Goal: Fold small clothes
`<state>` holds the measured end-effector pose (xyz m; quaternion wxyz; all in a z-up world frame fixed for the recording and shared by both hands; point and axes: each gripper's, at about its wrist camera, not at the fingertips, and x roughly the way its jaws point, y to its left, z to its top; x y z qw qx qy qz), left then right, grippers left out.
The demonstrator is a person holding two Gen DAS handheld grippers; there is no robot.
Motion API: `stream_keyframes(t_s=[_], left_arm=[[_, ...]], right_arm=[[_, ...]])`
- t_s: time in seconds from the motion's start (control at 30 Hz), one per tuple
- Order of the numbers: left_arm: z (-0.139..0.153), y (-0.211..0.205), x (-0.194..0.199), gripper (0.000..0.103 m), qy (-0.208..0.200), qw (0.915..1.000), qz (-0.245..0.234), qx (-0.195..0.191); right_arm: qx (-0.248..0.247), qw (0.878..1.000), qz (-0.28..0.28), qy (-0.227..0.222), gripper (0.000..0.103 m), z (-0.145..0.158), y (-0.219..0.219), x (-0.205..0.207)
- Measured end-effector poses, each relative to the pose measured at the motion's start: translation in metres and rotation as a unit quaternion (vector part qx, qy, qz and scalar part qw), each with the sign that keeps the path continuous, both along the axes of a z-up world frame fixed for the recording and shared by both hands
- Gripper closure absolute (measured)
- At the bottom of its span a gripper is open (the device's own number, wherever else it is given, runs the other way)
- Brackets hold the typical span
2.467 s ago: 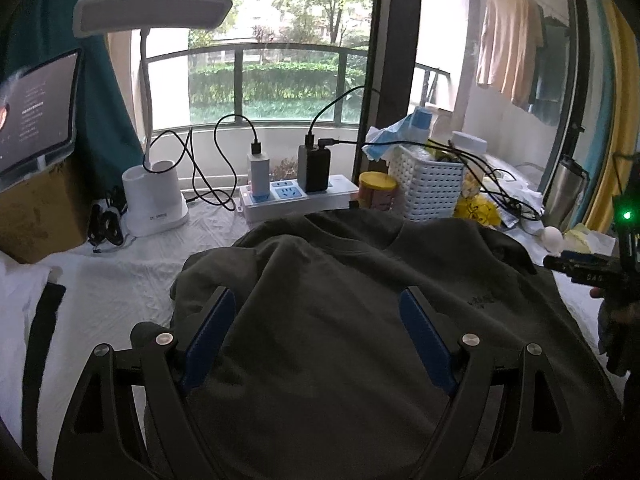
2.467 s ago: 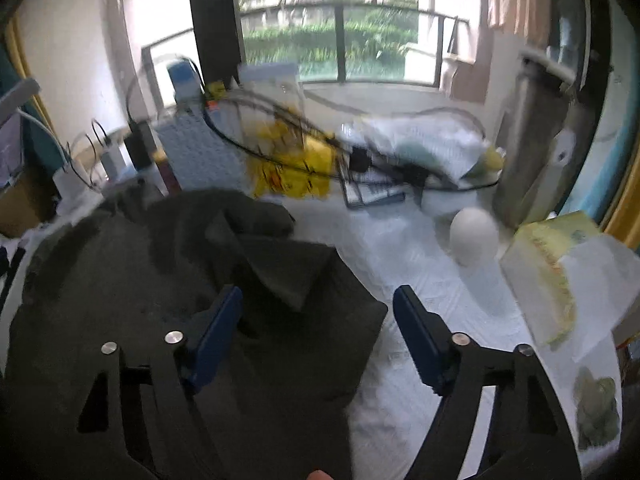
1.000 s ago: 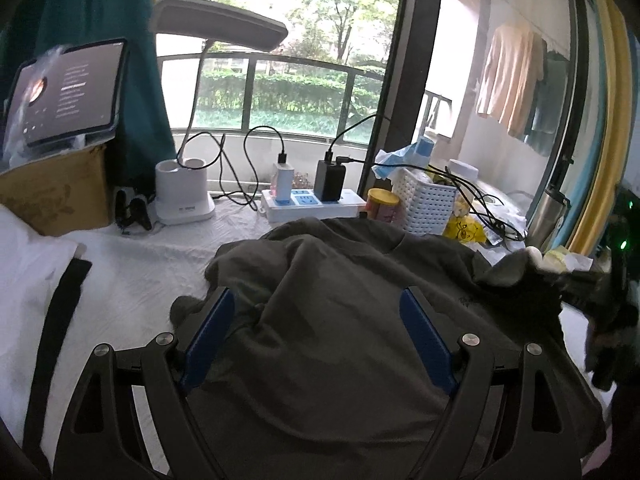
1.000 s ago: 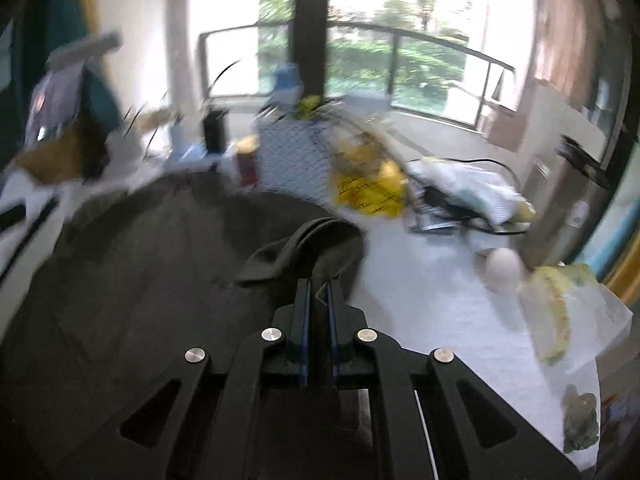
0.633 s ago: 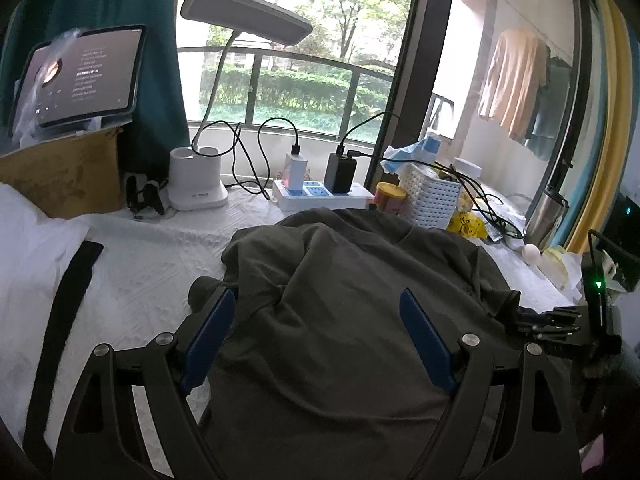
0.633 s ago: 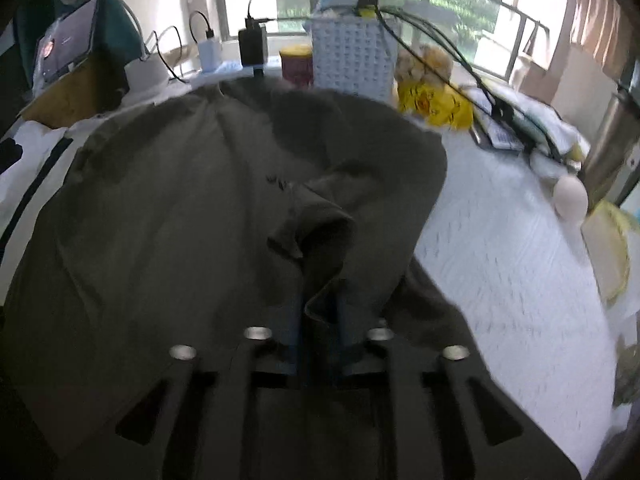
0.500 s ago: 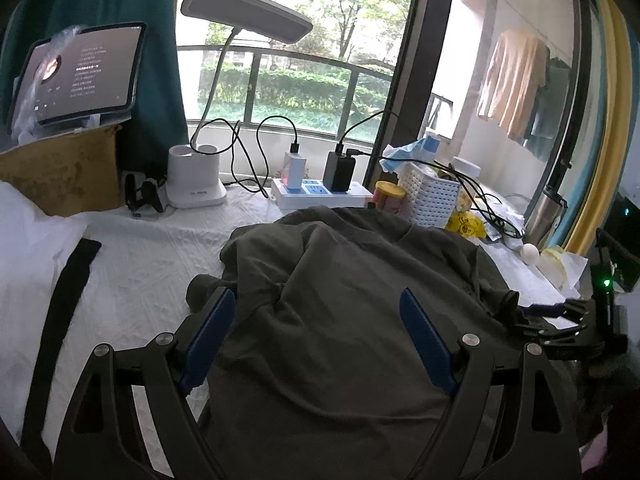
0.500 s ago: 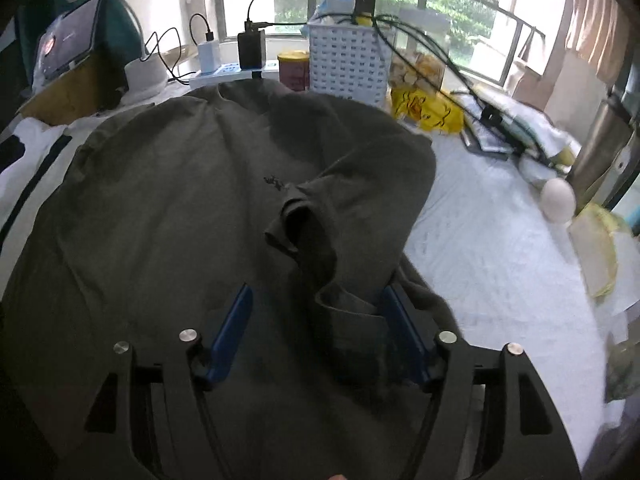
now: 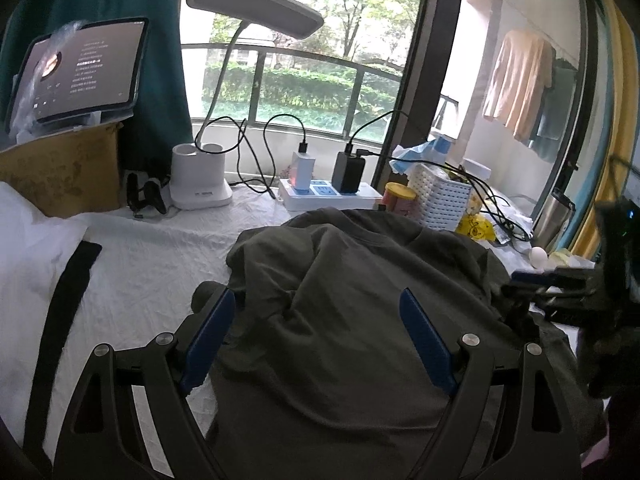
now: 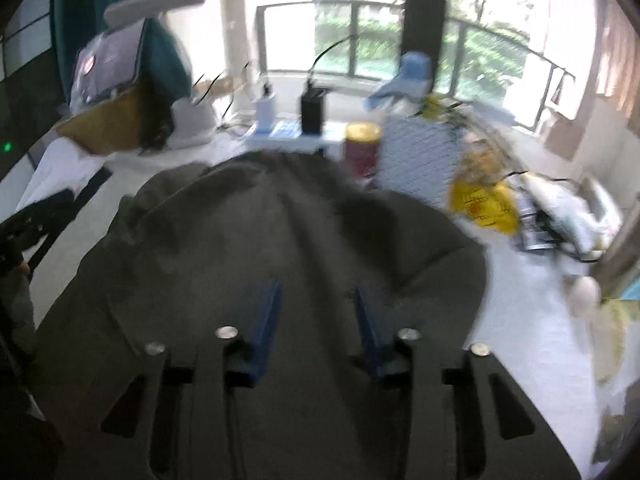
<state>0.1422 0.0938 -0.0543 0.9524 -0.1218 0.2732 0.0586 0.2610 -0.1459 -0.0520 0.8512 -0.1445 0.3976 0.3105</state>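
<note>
A dark olive shirt [image 9: 360,320] lies on the white sheet [image 9: 152,256], its neckline toward the window. Its right sleeve [image 10: 436,240] lies folded in over the body. My left gripper [image 9: 318,320] hovers open over the shirt's near half, blue pads wide apart with only cloth below them. My right gripper [image 10: 318,320] is over the shirt's middle in its blurred view. Its jaws are closing, still apart, with nothing between them. In the left wrist view the right gripper [image 9: 524,284] shows at the shirt's right edge.
Behind the shirt stand a power strip [image 9: 328,194], a desk lamp [image 9: 200,184], a yellow-lidded can [image 9: 400,198] and a white basket [image 9: 440,196]. A tablet [image 9: 80,72] rests on a cardboard box. A white garment with a black stripe [image 9: 60,300] lies left; an egg [image 9: 538,257] right.
The right gripper, earlier shut on the sleeve, has let it go on the shirt's body, moved off sideways, and its jaws have narrowed again. The left gripper has stayed put.
</note>
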Motion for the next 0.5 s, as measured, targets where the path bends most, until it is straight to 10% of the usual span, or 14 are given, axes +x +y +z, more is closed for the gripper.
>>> stream_keyframes(t_s=[0.5], left_arm=[[-0.01,0.012,0.013,0.016,0.015,0.9999,-0.001,-0.005]], right_arm=[[-0.03,0.994,-0.089,0.049,0.074,-0.041,-0.025,0.034]])
